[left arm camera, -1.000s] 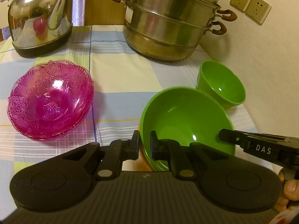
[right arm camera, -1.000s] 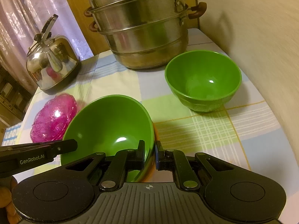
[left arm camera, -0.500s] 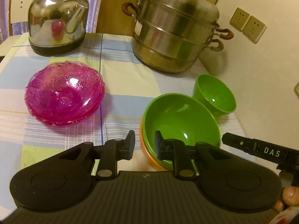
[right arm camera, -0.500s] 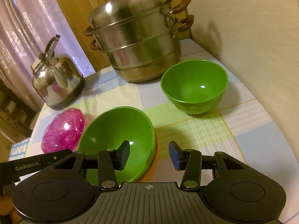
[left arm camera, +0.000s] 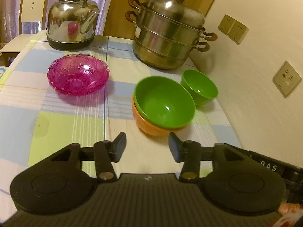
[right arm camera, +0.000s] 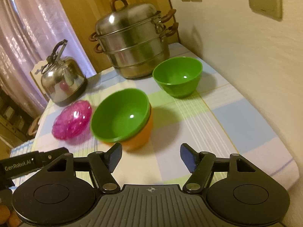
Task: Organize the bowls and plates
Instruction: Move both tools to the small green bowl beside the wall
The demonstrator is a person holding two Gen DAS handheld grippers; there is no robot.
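Observation:
A large green bowl (left arm camera: 164,102) sits nested in an orange bowl (left arm camera: 151,127) on the checked tablecloth; both show in the right wrist view, green (right arm camera: 121,116) in orange (right arm camera: 141,137). A smaller green bowl (left arm camera: 198,86) (right arm camera: 178,75) stands behind them near the wall. Pink glass bowls (left arm camera: 78,74) (right arm camera: 73,122) sit stacked to the left. My left gripper (left arm camera: 147,148) is open and empty, in front of the stack. My right gripper (right arm camera: 150,157) is open and empty, also pulled back from it.
A steel steamer pot (left arm camera: 170,36) (right arm camera: 132,43) and a steel kettle (left arm camera: 73,25) (right arm camera: 61,77) stand at the back of the table. A wall with sockets (left arm camera: 233,28) runs along the right. A chair (left arm camera: 32,9) stands at the far left.
Both grippers opened and let go of the large green bowl, which now rests level in the orange bowl. Both grippers drew back and up from the stack.

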